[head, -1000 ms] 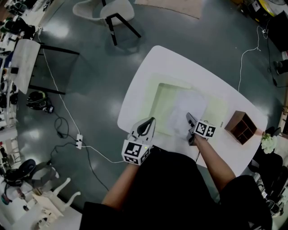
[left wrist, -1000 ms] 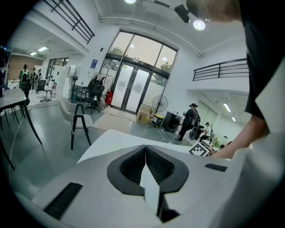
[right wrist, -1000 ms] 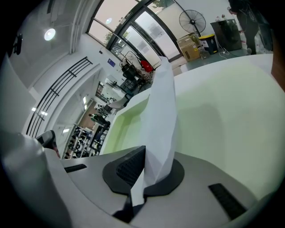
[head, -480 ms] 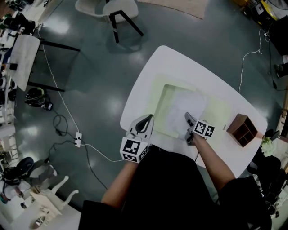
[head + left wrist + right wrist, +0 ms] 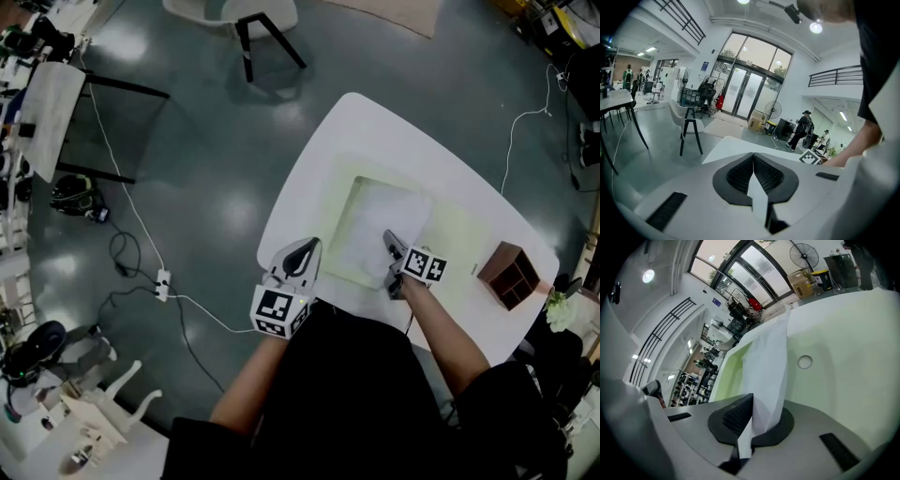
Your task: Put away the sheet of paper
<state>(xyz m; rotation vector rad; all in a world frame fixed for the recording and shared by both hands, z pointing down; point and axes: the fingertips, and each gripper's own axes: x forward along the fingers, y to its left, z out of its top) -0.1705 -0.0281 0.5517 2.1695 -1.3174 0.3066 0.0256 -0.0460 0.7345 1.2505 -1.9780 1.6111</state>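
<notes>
The white sheet of paper [image 5: 380, 223] lies on a pale green mat [image 5: 461, 230] on the white table [image 5: 375, 122]. My right gripper [image 5: 389, 242] is shut on the sheet's near edge. In the right gripper view the paper [image 5: 771, 362] rises from between the dark pads of that gripper [image 5: 749, 416] and bends over the mat [image 5: 839, 329]. My left gripper [image 5: 302, 251] hovers at the table's near left edge, apart from the sheet. In the left gripper view its jaws [image 5: 753, 161] are shut, pointing across the table [image 5: 729, 143].
A brown wooden box [image 5: 511, 274] with compartments stands at the table's right end, white flowers [image 5: 560, 314] beyond it. A small ring [image 5: 805, 362] lies on the mat. A chair [image 5: 248, 19] stands on the floor beyond the table, and a white cable [image 5: 187, 305] runs along the left.
The head view has drifted slightly. Both grippers and the sheet keep their places relative to the table.
</notes>
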